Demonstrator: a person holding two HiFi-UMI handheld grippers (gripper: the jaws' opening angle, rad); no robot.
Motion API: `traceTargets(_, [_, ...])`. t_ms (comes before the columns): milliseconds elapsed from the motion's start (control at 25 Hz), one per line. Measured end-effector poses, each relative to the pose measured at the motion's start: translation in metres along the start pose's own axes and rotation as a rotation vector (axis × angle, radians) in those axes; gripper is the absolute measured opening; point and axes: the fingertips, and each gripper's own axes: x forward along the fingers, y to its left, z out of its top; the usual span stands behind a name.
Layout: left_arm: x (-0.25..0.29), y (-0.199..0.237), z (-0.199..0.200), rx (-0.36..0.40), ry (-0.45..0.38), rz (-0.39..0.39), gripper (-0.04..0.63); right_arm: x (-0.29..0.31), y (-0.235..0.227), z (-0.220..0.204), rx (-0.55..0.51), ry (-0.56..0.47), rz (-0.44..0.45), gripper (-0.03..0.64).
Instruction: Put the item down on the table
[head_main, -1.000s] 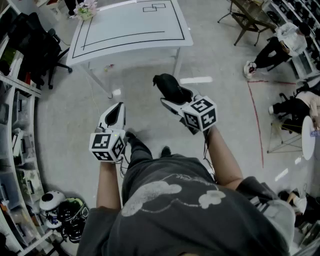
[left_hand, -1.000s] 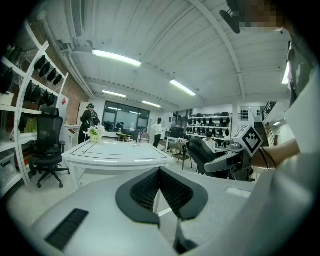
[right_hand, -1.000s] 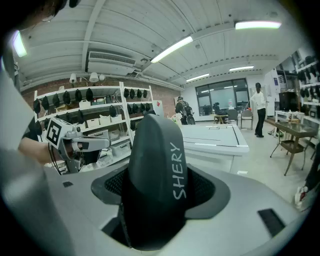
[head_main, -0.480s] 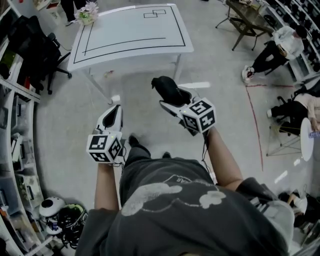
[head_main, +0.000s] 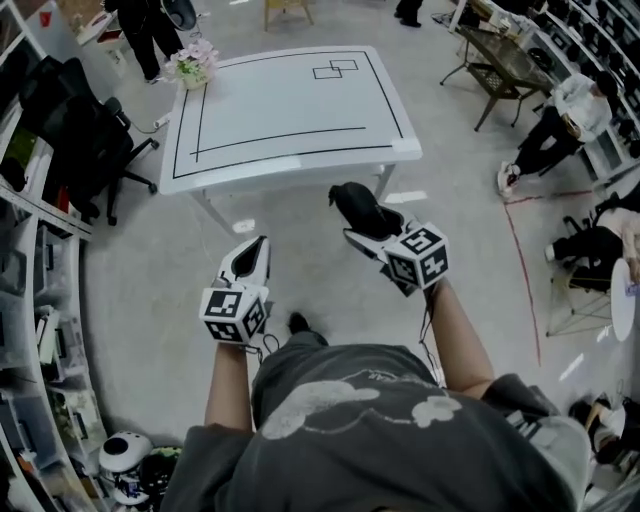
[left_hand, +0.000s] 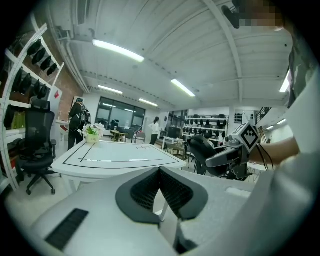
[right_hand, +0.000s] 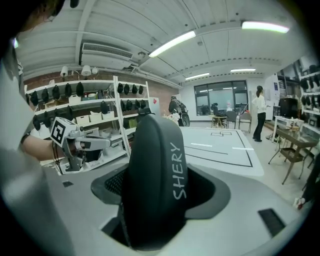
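Showing only from right claw (right_hand: 161, 192): item (right_hand: 150, 165) lettering "SHERY".

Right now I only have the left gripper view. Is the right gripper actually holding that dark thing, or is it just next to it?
Observer: Holding it. In the right gripper view the right tongs are shut on the black case, which stands upright between them.
Operator: Any marking on it?
Observer: Yes, SHERY runs in pale letters up its side.
Operator: Is it over the table?
Observer: It looks not. The head view shows the case short of the near edge of the white table, with bare floor around it.
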Motion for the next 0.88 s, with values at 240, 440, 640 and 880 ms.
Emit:
traceTargets(240, [0.005,0.078,0.013,-0.018,-0.006,0.030,0.003,0.078,0.006,0.046,-0.025,-0.021,0.012,0.330])
traceTargets(440, [0.001,0.124,0.019,-0.024,-0.004,0.043,0.003,0.126,0.016,0.056,-0.027,0.013,0.029,0.328])
traceTargets(640, [0.000,0.167,0.016,-0.059,0.002,0.085,0.003,0.164,0.025,0.061,-0.060,0.053,0.052,0.328])
traceTargets(880, [0.007,0.204,0.017,-0.067,0.008,0.124,0.003,0.214,0.013,0.078,-0.059,0.046,0.083,0.328])
